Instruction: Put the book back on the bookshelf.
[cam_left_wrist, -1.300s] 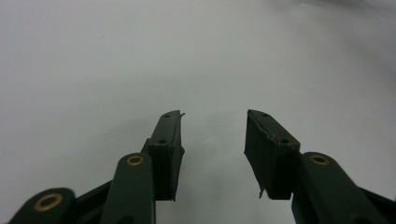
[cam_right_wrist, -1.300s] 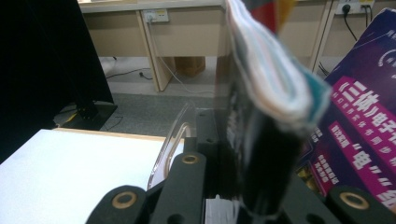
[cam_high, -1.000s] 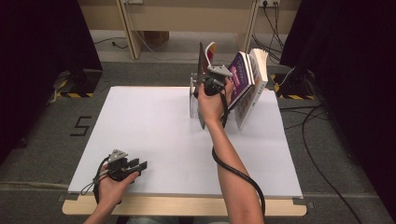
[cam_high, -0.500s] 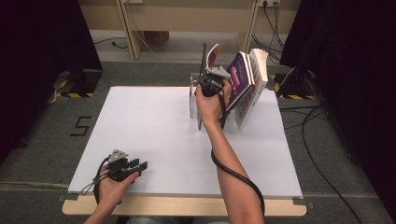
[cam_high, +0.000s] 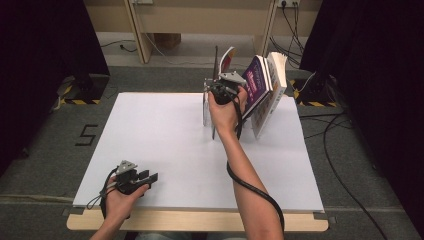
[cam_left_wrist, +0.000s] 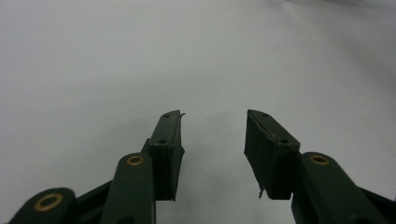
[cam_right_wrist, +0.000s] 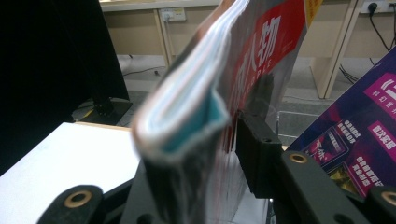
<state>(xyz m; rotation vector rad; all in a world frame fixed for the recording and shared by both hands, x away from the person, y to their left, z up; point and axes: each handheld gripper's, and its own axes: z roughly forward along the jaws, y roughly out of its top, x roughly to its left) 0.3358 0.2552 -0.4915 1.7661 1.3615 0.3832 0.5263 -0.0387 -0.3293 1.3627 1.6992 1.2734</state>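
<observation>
Right tool (cam_high: 218, 86) is up at the far edge of the tabletop (cam_high: 165, 145), and I have just been letting its jaws out; in the right gripper view the red-covered magazine (cam_right_wrist: 224, 93) sits between them, the right-hand pad looking a little off the cover (the left pad is hidden behind the pages, so I cannot be sure of that side). I judge the placing nearly done: the magazine stands about upright beside the clear bookend (cam_high: 206, 107), with the purple book (cam_high: 256, 85) and the pale thick book (cam_high: 274, 85) leaning just to its right. What I still have to do is widen fully, back out, and see it stays up. Left tool (cam_high: 145, 177) rests near me on the tabletop, jaws apart, holding nothing.
</observation>
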